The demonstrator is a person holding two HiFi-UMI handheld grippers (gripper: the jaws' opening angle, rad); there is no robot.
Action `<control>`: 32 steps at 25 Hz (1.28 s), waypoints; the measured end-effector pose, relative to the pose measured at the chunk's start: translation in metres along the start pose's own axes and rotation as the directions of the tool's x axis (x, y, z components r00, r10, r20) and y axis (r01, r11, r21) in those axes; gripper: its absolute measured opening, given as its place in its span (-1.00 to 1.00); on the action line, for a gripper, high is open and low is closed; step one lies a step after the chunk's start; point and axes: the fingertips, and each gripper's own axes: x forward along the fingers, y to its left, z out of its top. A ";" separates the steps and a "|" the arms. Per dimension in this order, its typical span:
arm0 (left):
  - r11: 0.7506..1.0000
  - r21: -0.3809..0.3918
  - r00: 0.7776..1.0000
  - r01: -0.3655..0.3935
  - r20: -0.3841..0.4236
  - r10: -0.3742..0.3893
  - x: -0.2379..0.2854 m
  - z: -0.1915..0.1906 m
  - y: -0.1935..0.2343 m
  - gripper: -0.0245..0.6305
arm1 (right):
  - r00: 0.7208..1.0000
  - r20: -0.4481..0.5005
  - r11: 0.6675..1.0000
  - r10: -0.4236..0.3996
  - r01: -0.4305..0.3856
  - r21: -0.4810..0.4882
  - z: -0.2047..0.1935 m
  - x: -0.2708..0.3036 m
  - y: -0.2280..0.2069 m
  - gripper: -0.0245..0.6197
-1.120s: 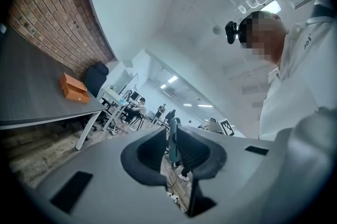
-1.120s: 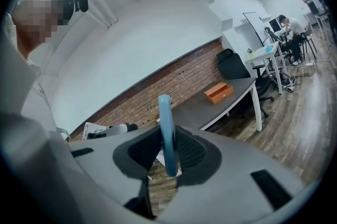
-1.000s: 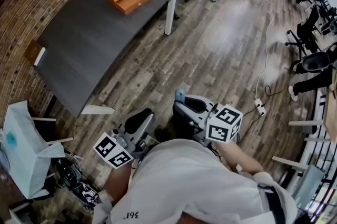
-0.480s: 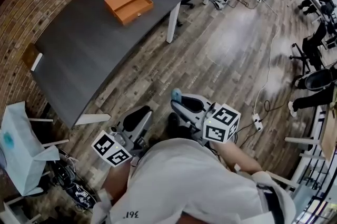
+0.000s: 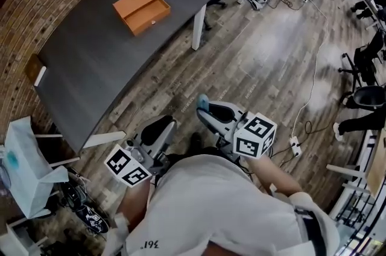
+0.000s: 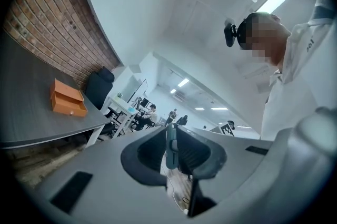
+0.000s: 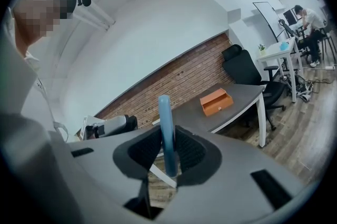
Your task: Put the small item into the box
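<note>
An orange box with an open tray stands on the far part of a dark grey table; it also shows as the box and the box. My right gripper is held over the wooden floor, far short of the table, shut on a small light-blue item that stands up between its jaws. My left gripper is beside it, jaws together with only a thin teal strip at the seam. Both point toward the table.
A white paper bag and clutter sit at the lower left by the table's near end. White table legs stand at the corner. A power strip and cable lie on the floor to the right; office chairs and desks fill the far right.
The table and orange box have slid a little nearer and lower in the head view as both grippers travel together toward them. The blue item stays gripped.
</note>
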 end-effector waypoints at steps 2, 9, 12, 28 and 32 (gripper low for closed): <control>1.000 -0.001 1.000 -0.015 -0.002 0.015 0.005 0.000 0.005 -0.72 | 1.000 0.000 1.000 0.008 -0.008 0.004 0.003 0.002 -0.007 -0.64; 1.000 -0.002 1.000 -0.026 0.000 0.026 0.021 0.007 0.023 -0.72 | 1.000 -0.007 1.000 0.015 -0.015 0.021 0.014 0.014 -0.030 -0.64; 1.000 -0.005 1.000 -0.029 -0.004 0.029 0.022 0.012 0.042 -0.72 | 1.000 -0.014 1.000 0.016 -0.015 0.024 0.018 0.030 -0.037 -0.64; 0.996 -0.004 0.995 0.088 -0.049 -0.088 0.061 0.115 0.184 -0.72 | 0.994 0.040 0.995 -0.099 0.097 0.039 0.102 0.160 -0.095 -0.64; 0.995 -0.005 0.994 0.099 -0.055 -0.099 0.063 0.133 0.209 -0.72 | 0.992 0.045 0.992 -0.118 0.116 0.045 0.114 0.184 -0.104 -0.64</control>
